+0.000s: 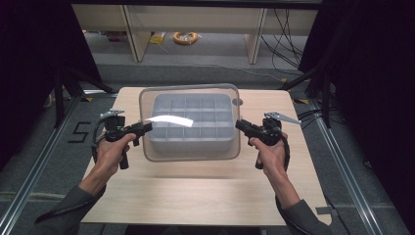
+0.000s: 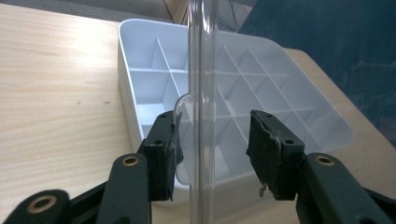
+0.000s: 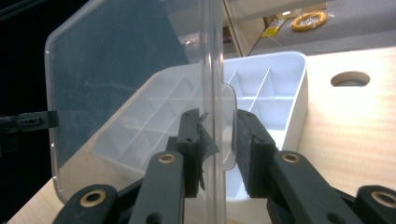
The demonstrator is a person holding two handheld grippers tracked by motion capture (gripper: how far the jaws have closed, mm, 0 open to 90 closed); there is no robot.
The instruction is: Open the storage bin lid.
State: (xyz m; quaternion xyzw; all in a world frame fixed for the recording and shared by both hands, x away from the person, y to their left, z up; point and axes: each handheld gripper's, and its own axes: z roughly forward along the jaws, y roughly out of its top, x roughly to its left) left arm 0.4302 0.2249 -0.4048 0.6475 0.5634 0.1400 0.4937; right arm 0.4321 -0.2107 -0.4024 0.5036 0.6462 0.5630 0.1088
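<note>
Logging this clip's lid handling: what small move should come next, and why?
Probably close the left gripper onto the clear lid. Its jaws straddle the lid's edge with a gap on one side, while the right gripper looks nearly shut on the opposite edge. The lid sits over the white divided tray, so gripping both sides should keep it level.

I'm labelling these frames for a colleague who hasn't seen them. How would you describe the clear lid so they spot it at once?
Find the wooden table; at its middle sits a white divided box. The clear lid is the see-through rounded sheet above that box, its edges between the fingers of the left gripper and right gripper.
</note>
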